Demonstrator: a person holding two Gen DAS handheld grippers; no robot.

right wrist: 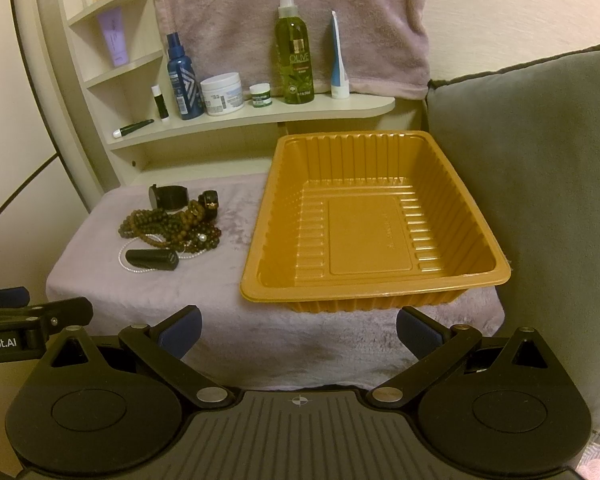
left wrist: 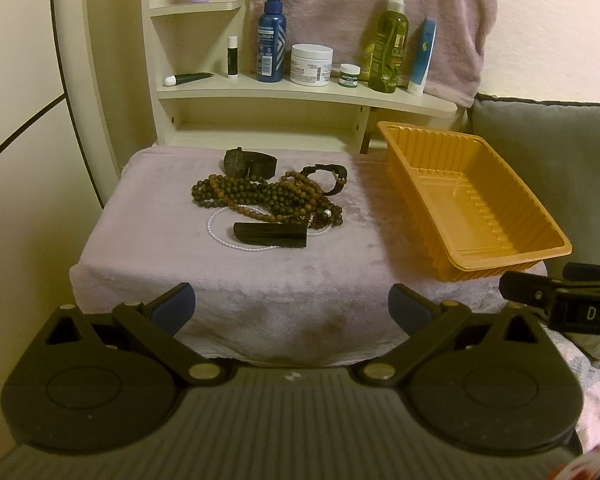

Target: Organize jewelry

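Both grippers, left gripper (left wrist: 292,308) and right gripper (right wrist: 299,330), hang wide open and empty; tangled jewelry pile (left wrist: 268,200) lies at 9 o'clock of the bare orange tray (right wrist: 484,280). Sorting appears unstarted.

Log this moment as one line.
left claw open | right claw open | jewelry pile on cloth | orange tray empty

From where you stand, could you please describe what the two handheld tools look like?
Both look alike: the left tool and the right tool have black linkage arms on round black pivots, silver rivets, blue finger pads and a ribbed grey base. White lettering marks the side of each, only partly readable. No cables or sleeves show.
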